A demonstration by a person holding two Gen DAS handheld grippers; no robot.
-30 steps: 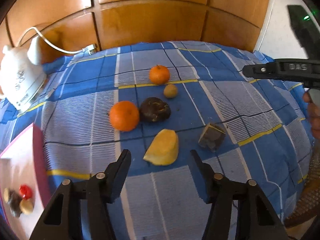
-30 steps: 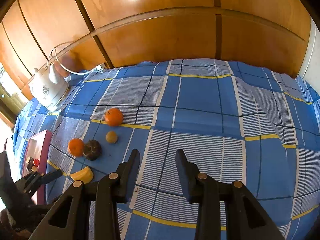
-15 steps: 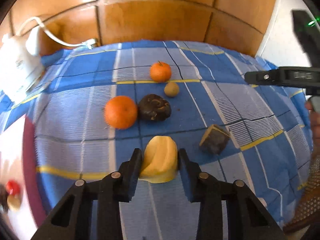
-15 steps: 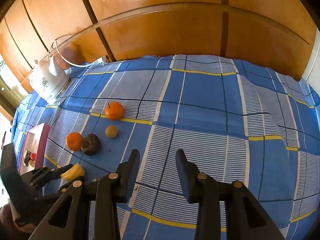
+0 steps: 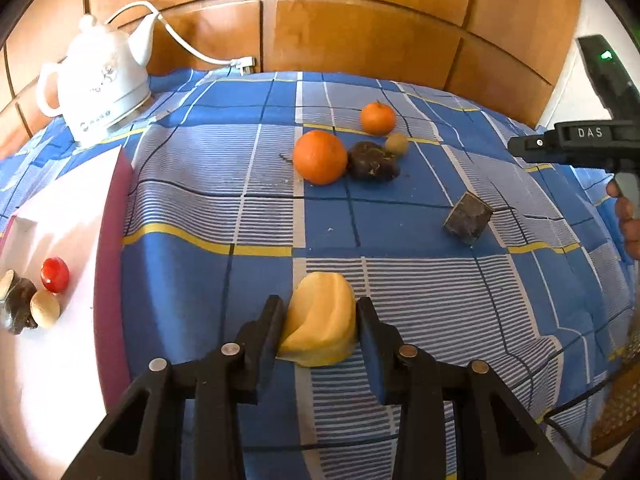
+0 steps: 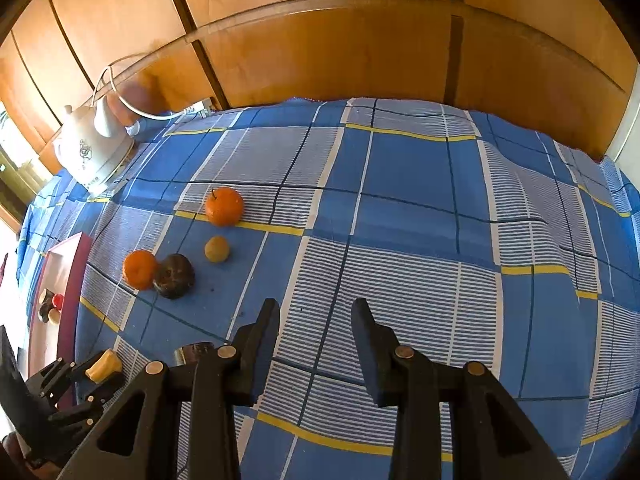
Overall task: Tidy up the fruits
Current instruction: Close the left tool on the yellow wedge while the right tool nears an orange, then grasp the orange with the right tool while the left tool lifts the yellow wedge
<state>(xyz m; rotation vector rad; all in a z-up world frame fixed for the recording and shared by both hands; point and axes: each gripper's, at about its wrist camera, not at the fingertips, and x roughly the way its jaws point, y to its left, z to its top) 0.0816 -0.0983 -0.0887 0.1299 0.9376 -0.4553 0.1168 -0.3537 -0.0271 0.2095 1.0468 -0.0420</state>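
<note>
My left gripper (image 5: 319,308) is shut on a yellow fruit piece (image 5: 320,322), pads pressed on both its sides, just over the blue checked cloth. The same fruit (image 6: 105,365) shows at the lower left of the right wrist view. On the cloth further back lie a large orange (image 5: 320,157), a dark wrinkled fruit (image 5: 372,156), a small tan fruit (image 5: 397,144) and a smaller orange (image 5: 377,118). To my left stands a white tray (image 5: 80,216) with a maroon rim. My right gripper (image 6: 316,312) hovers open over bare cloth, nothing between its fingers.
A white kettle (image 5: 100,84) with a cord stands at the back left by the wooden wall. A dark cube (image 5: 468,218) lies to the right of the fruits. The tray holds a red fruit (image 5: 55,275), a tan one (image 5: 45,309) and a dark one (image 5: 18,304).
My left gripper's jaws came together on the yellow fruit piece, then carried it left toward the tray. The right gripper has stayed where it was.
</note>
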